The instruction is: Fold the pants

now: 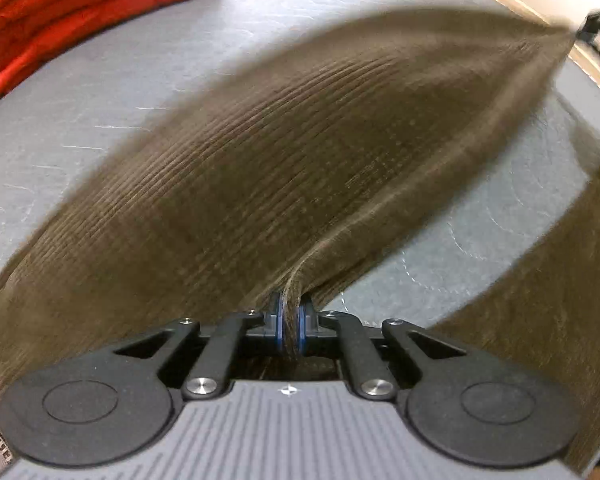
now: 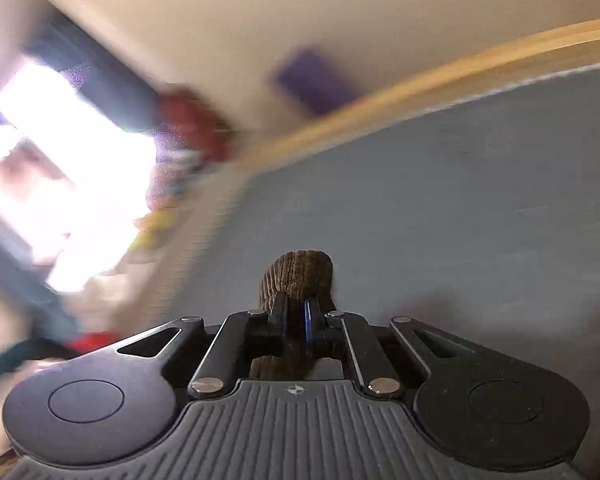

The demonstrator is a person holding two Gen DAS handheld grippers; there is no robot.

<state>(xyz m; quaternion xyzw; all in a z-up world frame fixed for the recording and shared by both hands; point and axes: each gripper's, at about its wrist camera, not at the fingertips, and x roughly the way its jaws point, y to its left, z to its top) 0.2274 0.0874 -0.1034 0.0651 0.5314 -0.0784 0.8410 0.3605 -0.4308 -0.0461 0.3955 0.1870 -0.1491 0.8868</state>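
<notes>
Where the big gray mat spreads flat, covering nearly all of the table, lots of thin white scratch lines and round marks on it. Along its far side, a light wooden edge, seen in the right wrist view too, with a pale wall above it.

On top of the mat and partly lifted off it, the brown pants. Ribbed cloth, like corduroy. Pulled long and tight between both tongs, wide in the middle and thin at each end, a bit blurry. One more brown part hanging lower on the right side of the left wrist view.

Far off in the top left corner, a folded red cloth, lying on the mat, well apart from the pants.

Down near the camera, the left gripper, black with blue pads. Pressed together, pinching a thin fold of the pants between the pads.

Way over at the far thin end of the pants, a small dark blurry shape at the top right corner, too fuzzy to tell much.

In the other view, the right gripper, also black with blue pads. Squeezed together on a small bunched end of the pants, a rounded brown lump poking out past the tips. Behind it, only blur: a bright window, something purple on the wall, something red.
</notes>
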